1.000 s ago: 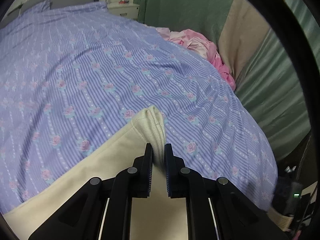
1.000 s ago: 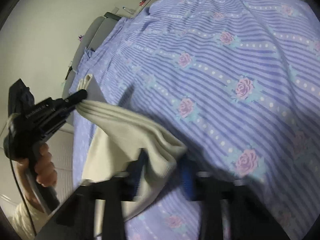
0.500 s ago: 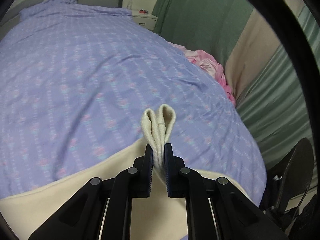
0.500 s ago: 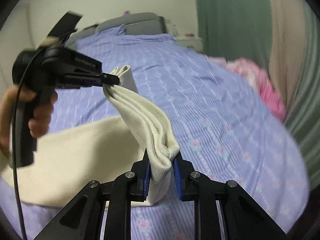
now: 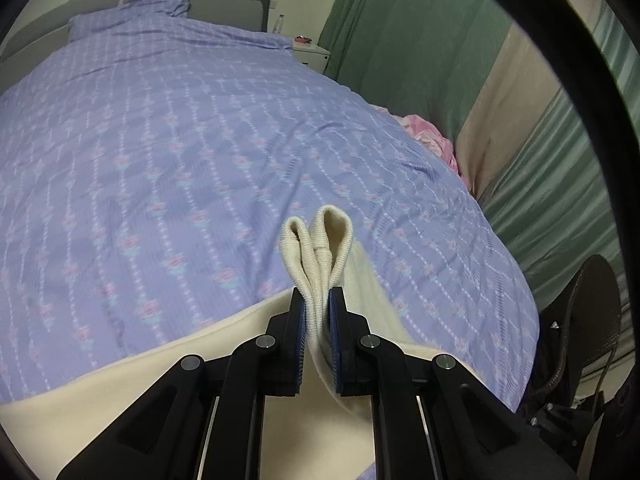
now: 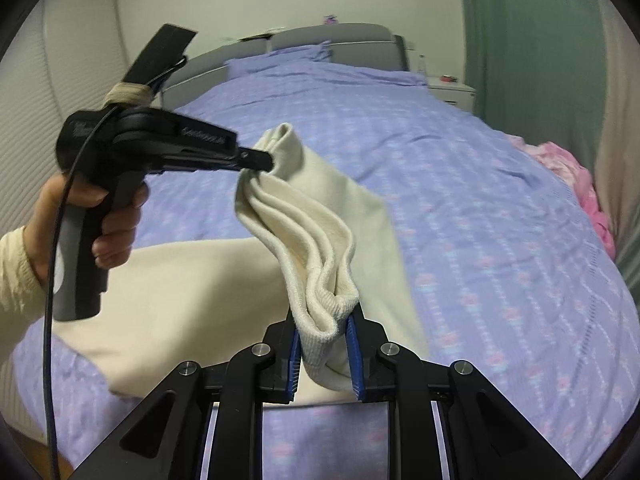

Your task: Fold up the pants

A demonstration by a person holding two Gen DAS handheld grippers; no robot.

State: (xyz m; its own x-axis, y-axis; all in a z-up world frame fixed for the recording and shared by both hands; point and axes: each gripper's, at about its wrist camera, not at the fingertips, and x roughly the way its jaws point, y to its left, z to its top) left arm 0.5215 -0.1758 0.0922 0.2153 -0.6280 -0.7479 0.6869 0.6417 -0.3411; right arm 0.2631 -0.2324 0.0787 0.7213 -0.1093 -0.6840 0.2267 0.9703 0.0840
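Note:
The cream pants (image 6: 192, 292) lie partly on the purple floral bed and are lifted at one end. My left gripper (image 5: 318, 304) is shut on a doubled ribbed edge of the pants (image 5: 320, 240); it also shows in the right wrist view (image 6: 256, 164), held by a hand at the left. My right gripper (image 6: 322, 328) is shut on the other corner of the same ribbed edge (image 6: 324, 300). The edge hangs stretched in the air between the two grippers, above the bed.
The bed cover (image 5: 160, 140) fills most of both views, with a grey headboard (image 6: 340, 40) and pillow at the far end. A pink blanket (image 6: 576, 184) lies at the right edge. Green curtains (image 5: 420, 40) and a white nightstand (image 6: 452, 92) stand to the right.
Both grippers have lifted the ribbed edge of the pants up off the bed. The right gripper has turned from looking down at the cover to looking along the bed.

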